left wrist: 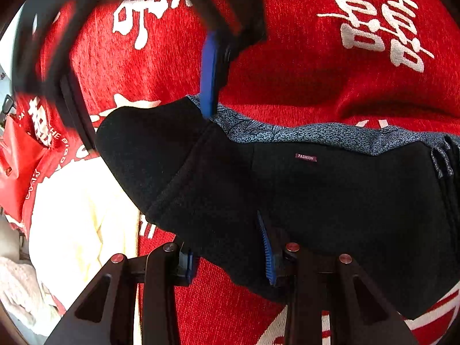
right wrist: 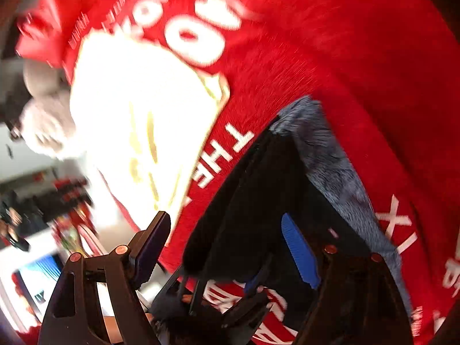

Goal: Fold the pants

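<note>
Black pants (left wrist: 316, 201) with a blue-grey patterned lining and a small "FASHION" tag (left wrist: 306, 157) lie folded on a red blanket. My left gripper (left wrist: 230, 261) is open; the pants' near edge lies between its blue pads. My right gripper (left wrist: 143, 72) shows blurred above the far left end of the pants, with one blue pad (left wrist: 208, 77) touching the lining edge. In the right wrist view my right gripper (right wrist: 227, 253) is open above the pants (right wrist: 258, 201), and the left gripper shows below it.
The red blanket (left wrist: 302, 72) with white characters covers the surface. A cream-white garment (left wrist: 77, 215) lies to the left of the pants and shows in the right wrist view (right wrist: 138, 115). A grey-white fluffy item (right wrist: 43, 115) lies beyond it.
</note>
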